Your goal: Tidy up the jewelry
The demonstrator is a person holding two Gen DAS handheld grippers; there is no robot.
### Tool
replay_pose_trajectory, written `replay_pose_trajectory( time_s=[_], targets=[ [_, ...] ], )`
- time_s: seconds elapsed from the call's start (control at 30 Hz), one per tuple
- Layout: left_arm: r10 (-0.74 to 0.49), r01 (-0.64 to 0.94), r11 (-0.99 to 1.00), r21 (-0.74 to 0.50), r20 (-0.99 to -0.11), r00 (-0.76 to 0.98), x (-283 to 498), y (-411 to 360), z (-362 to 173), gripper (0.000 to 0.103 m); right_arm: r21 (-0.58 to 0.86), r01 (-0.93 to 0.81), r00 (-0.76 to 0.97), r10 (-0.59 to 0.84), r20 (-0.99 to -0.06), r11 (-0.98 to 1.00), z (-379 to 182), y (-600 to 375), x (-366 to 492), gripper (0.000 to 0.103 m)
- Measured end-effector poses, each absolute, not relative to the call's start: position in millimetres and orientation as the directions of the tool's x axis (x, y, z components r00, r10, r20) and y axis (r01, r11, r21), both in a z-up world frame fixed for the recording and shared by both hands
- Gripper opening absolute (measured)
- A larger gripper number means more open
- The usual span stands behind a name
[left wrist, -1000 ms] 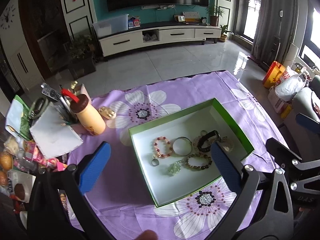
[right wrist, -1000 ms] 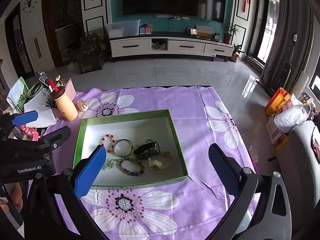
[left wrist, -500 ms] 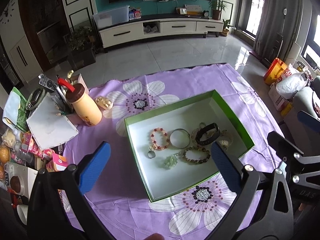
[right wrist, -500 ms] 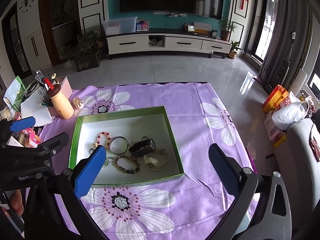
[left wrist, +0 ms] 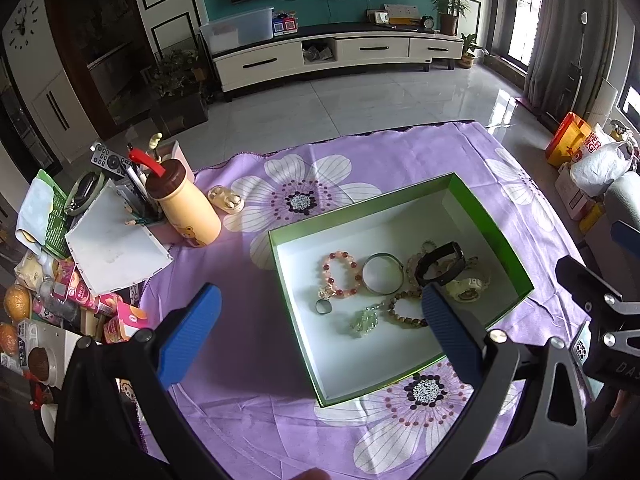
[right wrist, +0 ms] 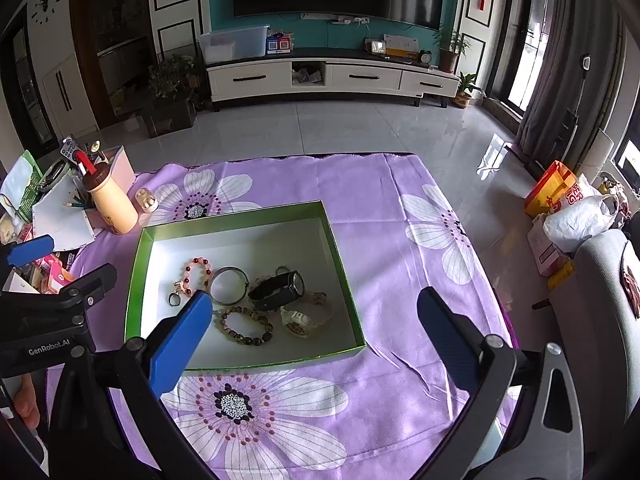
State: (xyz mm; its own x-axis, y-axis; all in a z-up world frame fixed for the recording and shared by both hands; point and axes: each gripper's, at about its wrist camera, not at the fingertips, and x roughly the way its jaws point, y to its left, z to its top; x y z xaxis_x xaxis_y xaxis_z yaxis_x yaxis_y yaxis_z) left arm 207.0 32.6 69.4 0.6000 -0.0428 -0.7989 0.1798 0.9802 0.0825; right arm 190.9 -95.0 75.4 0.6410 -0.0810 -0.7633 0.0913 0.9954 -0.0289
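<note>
A green-rimmed box point(left wrist: 494, 229) point(right wrist: 336, 240) with a white floor lies on the purple flowered cloth. Inside it are a pink bead bracelet point(left wrist: 340, 274) point(right wrist: 196, 272), a silver bangle point(left wrist: 382, 279) point(right wrist: 229, 285), a black watch point(left wrist: 440, 269) point(right wrist: 278, 290), a white watch point(left wrist: 466, 286) point(right wrist: 304, 318), a brown bead bracelet point(left wrist: 404, 312) point(right wrist: 246, 326), a small ring point(left wrist: 323, 306) point(right wrist: 174, 299) and a pale green piece point(left wrist: 364, 320). My left gripper point(left wrist: 318, 328) hovers open above the box's near left side. My right gripper point(right wrist: 314, 326) hovers open above the box's near right part. Neither holds anything.
A yellow bottle point(left wrist: 184, 208) point(right wrist: 112, 206), a pen holder, a white card point(left wrist: 116, 246), an earbud case point(left wrist: 227, 200) and snack packets crowd the table's left side. Bags point(right wrist: 572, 208) stand on the floor at right, with a grey chair point(right wrist: 600, 300) beside the table.
Both cameras have pulled back and tilted a little, so the box sits lower and nearer in each view. The jewelry has not moved. Both grippers stay open.
</note>
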Motion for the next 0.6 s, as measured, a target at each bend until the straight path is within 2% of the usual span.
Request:
replay_pose_trajectory(
  time_s=[0.6],
  targets=[
    [-0.033,0.182,0.979,0.095,-0.802,0.596,208.3,26.1,66.1,0.101,-0.034,0.092,0.634,-0.085,-0.769,0.995,70.5,-97.2,191.6,0.102]
  ],
)
